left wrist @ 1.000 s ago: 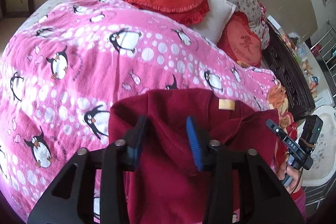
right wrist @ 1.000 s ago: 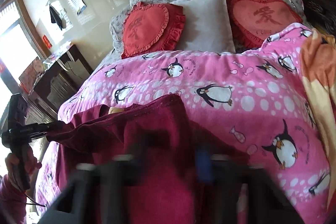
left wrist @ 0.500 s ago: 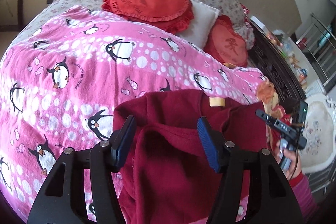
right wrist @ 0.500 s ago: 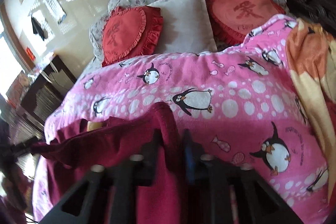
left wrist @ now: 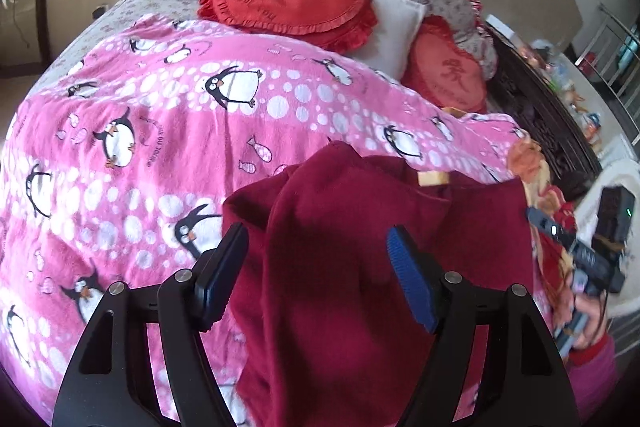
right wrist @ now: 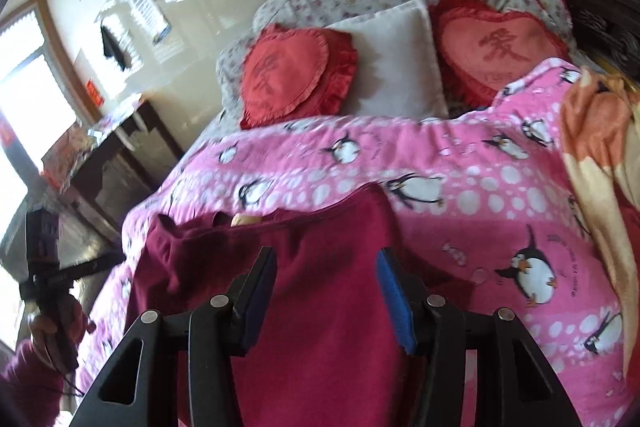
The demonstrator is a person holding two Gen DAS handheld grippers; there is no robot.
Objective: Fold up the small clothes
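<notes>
Dark red fleece garment [left wrist: 344, 267] lies rumpled on pink penguin-print blanket [left wrist: 168, 131]. Left tool [left wrist: 316, 267] released, jaws spread above it. Right tool [right wrist: 326, 291] likewise released.

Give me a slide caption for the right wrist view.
Right hand-held gripper open above a dark red garment lying on a pink penguin blanket.

My right tongs [right wrist: 326, 285]: jaws apart over a maroon garment [right wrist: 320, 307] lying on the pink penguin blanket [right wrist: 480, 195]; two red heart cushions [right wrist: 296, 71] behind.
</notes>
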